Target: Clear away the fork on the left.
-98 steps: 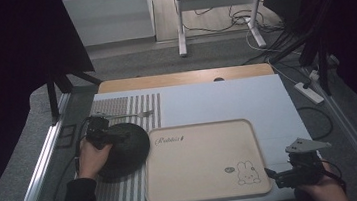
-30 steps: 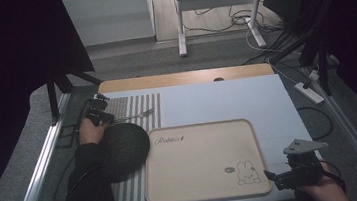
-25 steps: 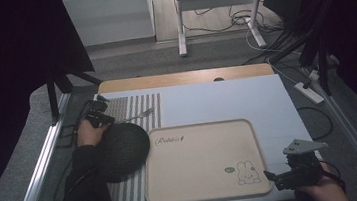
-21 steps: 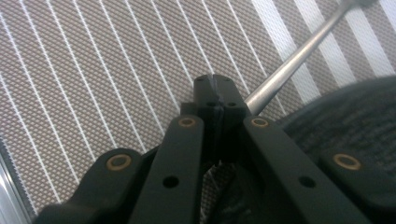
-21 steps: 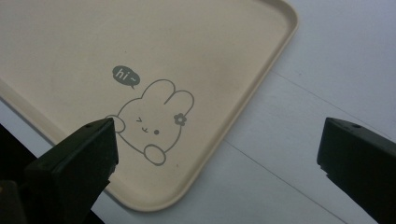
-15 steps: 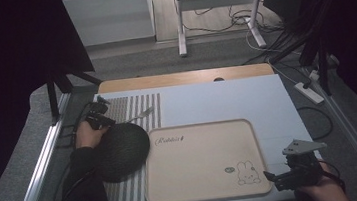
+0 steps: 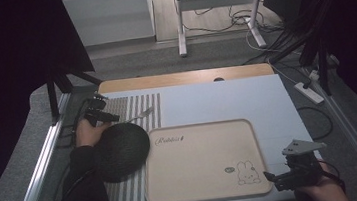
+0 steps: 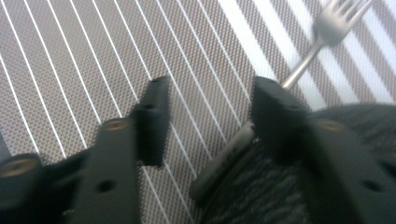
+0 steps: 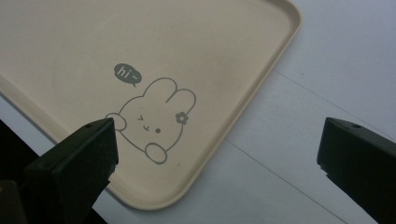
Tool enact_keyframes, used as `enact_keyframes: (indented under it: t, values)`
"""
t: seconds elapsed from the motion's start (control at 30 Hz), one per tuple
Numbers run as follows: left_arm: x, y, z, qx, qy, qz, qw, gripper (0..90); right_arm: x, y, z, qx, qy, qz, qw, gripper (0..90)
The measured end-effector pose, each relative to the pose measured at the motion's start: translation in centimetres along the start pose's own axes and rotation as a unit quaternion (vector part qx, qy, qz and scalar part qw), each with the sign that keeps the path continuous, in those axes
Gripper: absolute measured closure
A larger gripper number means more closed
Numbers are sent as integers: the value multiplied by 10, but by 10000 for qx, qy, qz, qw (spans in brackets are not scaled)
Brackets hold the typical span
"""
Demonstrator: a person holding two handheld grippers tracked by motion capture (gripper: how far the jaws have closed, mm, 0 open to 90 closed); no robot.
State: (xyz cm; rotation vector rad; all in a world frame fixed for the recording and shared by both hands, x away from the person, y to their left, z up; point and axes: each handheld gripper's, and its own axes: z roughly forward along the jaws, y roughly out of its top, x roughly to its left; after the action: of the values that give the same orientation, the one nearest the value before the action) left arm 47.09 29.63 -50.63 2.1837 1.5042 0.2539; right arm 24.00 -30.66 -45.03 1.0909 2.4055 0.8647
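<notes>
A metal fork point(image 7: 139, 115) lies on the striped placemat point(image 7: 137, 105) at the far left, with its tines point(image 8: 338, 19) pointing away and its dark handle end point(image 8: 223, 163) against the rim of a dark round plate point(image 7: 120, 150). My left gripper point(image 7: 112, 117) is down at the fork's handle and stands open point(image 8: 210, 93), with the handle running just inside its right jaw. Over the near right corner of the beige rabbit tray point(image 7: 205, 178), my right gripper point(image 7: 271, 176) hangs wide open point(image 9: 219, 130) and holds nothing. The rabbit drawing point(image 9: 152, 122) lies between its jaws.
White table surface point(image 7: 227, 100) stretches beyond and to the right of the tray. A wooden strip point(image 7: 184, 78) runs along the far edge. Metal rails point(image 7: 42, 165) flank the table. A power strip point(image 7: 309, 92) and cables lie on the floor at the right.
The left hand has left the dark plate and reached farther back to the fork's handle, then only edged a little. The right gripper has stayed in place.
</notes>
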Motion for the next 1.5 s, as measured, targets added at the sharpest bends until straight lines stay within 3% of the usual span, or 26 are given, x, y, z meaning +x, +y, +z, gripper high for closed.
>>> enact_keyframes:
  t: [0.1, 0.17, 0.23, 0.37, 0.63, 0.8, 0.9, 0.97, 1.03, 1.13, 1.23, 1.4, 1.43, 1.47, 1.5]
  values:
    - [-4, 4, 2, -55, -130, -68, 9999, 185, 0, 0, 0, 25, -4, -10, 10000, 0]
    - [-8, 7, 4, -10, -205, -42, 9998, 176, 0, 0, 0, 15, 4, -7, 10000, 0]
    - [-14, 13, 9, 92, -388, 34, 9992, 90, 0, 0, 0, 19, -2, -13, 10000, 0]
    - [-22, 19, 16, 265, -498, 150, 9983, 13, 0, 0, 0, 20, 1, -14, 10000, 0]
    - [-40, 32, 31, 518, -471, 398, 9968, 0, 0, 0, 0, 26, 12, -21, 10000, 0]
    - [-45, 35, 45, 841, -275, 483, 9949, 0, 0, 0, 0, 25, 13, -29, 10000, 0]
    - [-43, 35, 47, 813, -267, 460, 9953, 0, 0, 0, 0, 25, 15, -30, 10000, 0]
    - [-44, 35, 47, 837, -217, 554, 9947, 5, 0, 0, 0, 29, 19, -33, 10000, 0]
    - [-46, 34, 46, 872, -49, 855, 9925, 59, 1, 0, 0, 38, 23, -39, 10000, 0]
    - [-44, 34, 43, 838, -42, 859, 9928, 108, 1, 0, 0, 40, 22, -45, 10000, 0]
    - [-41, 33, 37, 772, -72, 977, 9922, 283, 1, 0, 1, 48, 19, -52, 10000, 0]
    - [-44, 33, 33, 793, -193, 1393, 9869, 602, 1, 0, 1, 57, 22, -69, 10000, 0]
    - [-43, 34, 33, 808, -197, 1436, 9861, 616, 1, 0, 1, 58, 23, -73, 10000, 0]
    - [-43, 34, 33, 808, -317, 1483, 9851, 742, 1, 0, 1, 59, 22, -74, 10000, 0]
    - [-43, 34, 32, 814, -208, 1659, 9826, 742, 1, 0, 1, 59, 22, -74, 10000, 0]
